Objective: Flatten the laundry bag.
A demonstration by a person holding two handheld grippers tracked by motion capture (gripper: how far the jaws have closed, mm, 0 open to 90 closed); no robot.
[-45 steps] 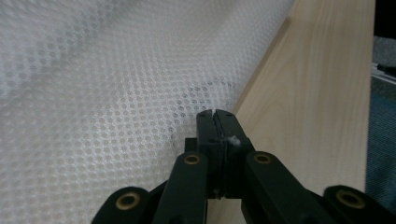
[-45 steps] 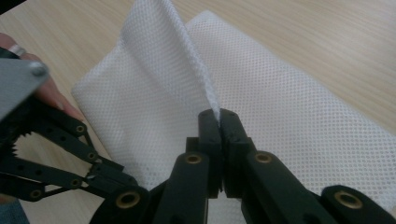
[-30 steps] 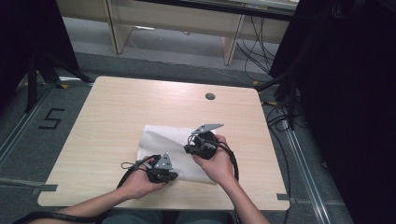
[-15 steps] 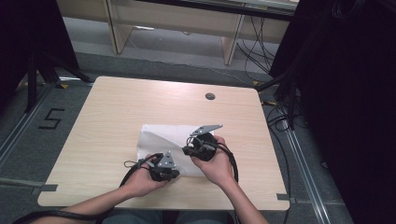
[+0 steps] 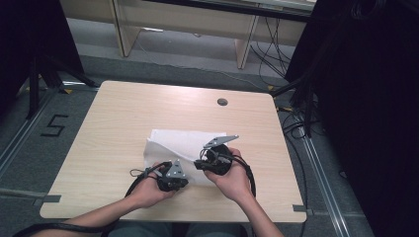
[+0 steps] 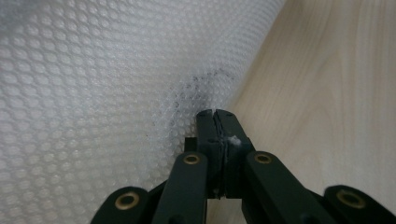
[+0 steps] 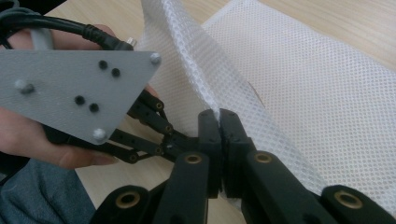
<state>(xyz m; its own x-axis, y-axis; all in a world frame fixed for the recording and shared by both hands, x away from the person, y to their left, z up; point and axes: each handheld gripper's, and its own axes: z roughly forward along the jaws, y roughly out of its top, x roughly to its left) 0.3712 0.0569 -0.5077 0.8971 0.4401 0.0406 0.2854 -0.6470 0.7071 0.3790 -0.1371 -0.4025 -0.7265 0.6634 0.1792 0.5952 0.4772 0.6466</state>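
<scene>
White mesh sheet (image 5: pixel 185 145) flat on table (image 5: pixel 113 123) ahead of both tools, near edge lifted. Open honeycomb weave, thin, limp. Near edge pulled up into a ridge between the two tools; far part lying flat beyond the tips.

Left tool (image 6: pixel 217 116): jaws clenched, a scrap of mesh edge nipped at the very tips, sheet spreading up and to that tool's left, bare wood to its right. Right tool (image 7: pixel 219 116): jaws clenched on the mesh edge, fabric rising straight off the tips in a standing fold, rest of sheet flat ahead and to its right. Left tool's grey plate (image 7: pixel 77 91) and hand (image 7: pixel 28 135) close on right tool's left.

Long axis: runs across the table, side to side, roughly square to both tools' reach; near long edge the one held. Exact corners under the tools not clear.

Risks, as judged:
- Left bite shallow, at the tips only; any tug apart likely to slip it free.
- Open weave prone to snagging on jaw linkages, then dragging or tearing.
- Uneven lift between tools likely to skew the fold.
- Tools near each other; collision possible if brought closer.
</scene>
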